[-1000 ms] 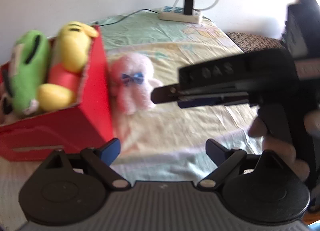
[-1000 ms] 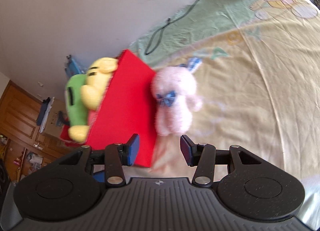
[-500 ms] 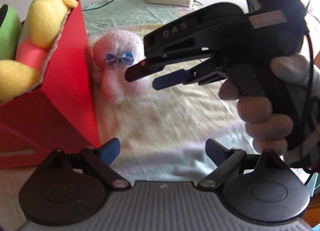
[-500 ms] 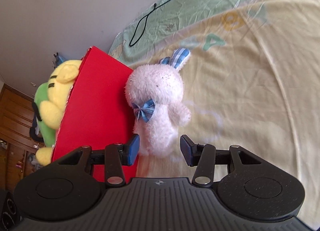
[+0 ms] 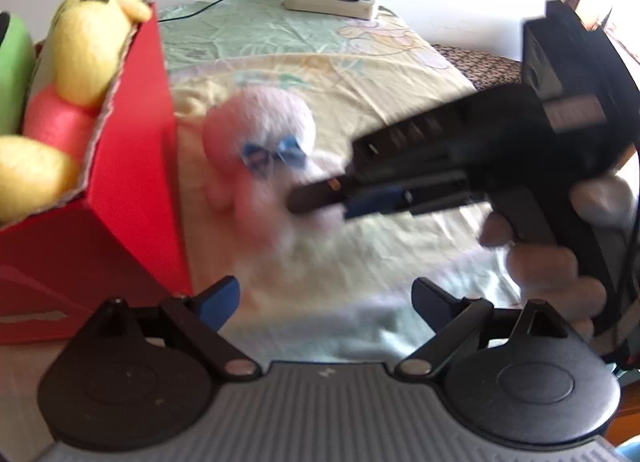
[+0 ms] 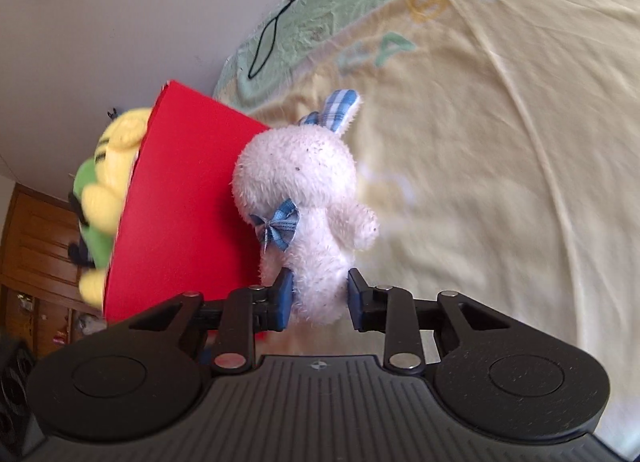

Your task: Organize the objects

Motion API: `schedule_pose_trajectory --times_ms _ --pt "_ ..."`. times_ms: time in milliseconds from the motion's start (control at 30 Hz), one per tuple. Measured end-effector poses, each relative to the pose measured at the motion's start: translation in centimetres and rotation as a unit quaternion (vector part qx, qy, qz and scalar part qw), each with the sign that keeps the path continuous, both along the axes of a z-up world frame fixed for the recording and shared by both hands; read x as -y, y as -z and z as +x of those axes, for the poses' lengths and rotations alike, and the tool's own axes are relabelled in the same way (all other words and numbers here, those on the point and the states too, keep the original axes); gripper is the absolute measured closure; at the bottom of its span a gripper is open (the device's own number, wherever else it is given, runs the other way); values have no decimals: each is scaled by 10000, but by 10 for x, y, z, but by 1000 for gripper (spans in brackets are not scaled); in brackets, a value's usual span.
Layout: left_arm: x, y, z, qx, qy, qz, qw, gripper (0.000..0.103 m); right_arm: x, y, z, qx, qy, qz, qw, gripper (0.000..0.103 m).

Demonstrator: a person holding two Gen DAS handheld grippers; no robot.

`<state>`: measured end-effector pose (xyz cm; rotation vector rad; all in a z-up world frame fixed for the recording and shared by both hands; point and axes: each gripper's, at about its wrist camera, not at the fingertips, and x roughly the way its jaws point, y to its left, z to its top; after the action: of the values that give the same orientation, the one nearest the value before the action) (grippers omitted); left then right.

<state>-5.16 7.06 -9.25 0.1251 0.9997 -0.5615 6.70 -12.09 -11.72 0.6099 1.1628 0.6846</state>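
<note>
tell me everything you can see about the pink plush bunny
The pink plush bunny is fuzzy and pale pink, with a round head, blue checked ears, a blue bow at its neck and stubby arms. It sits beside the red box over the yellow bedsheet. The right gripper has its jaws closed on the bunny's lower body.

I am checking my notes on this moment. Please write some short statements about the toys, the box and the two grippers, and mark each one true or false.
1. The right gripper is closed on the lower body of the pink rabbit. True.
2. The left gripper holds the yellow toy. False: it is open and holds nothing.
3. The rabbit is inside the red box. False: it is outside, beside the box wall.
4. The yellow toy sits in the red box. True.
5. The rabbit wears a green bow. False: the bow is blue.
</note>
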Motion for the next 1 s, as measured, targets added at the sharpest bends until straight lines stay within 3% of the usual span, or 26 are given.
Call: schedule_pose_trajectory --times_ms 333,400,633,767,867,1000 --pt "9 -14 -9 -56 251 -181 9995 9 45 -17 -38 92 -220 26 9997 67" --pt "14 -14 -2 -56 132 -166 9998 9 52 -20 -34 117 -102 172 9997 61" --pt "37 2 21 -51 -128 352 9993 9 44 -3 -2 78 188 197 9996 59" --pt "41 10 31 -145 -193 394 9989 10 36 16 13 -306 184 722 9968 48" --pt "40 13 31 -220 -205 444 9986 12 30 22 16 -565 57 1042 9929 51" --pt "42 7 22 -197 -27 454 9988 23 21 18 7 -530 -270 911 9941 59"
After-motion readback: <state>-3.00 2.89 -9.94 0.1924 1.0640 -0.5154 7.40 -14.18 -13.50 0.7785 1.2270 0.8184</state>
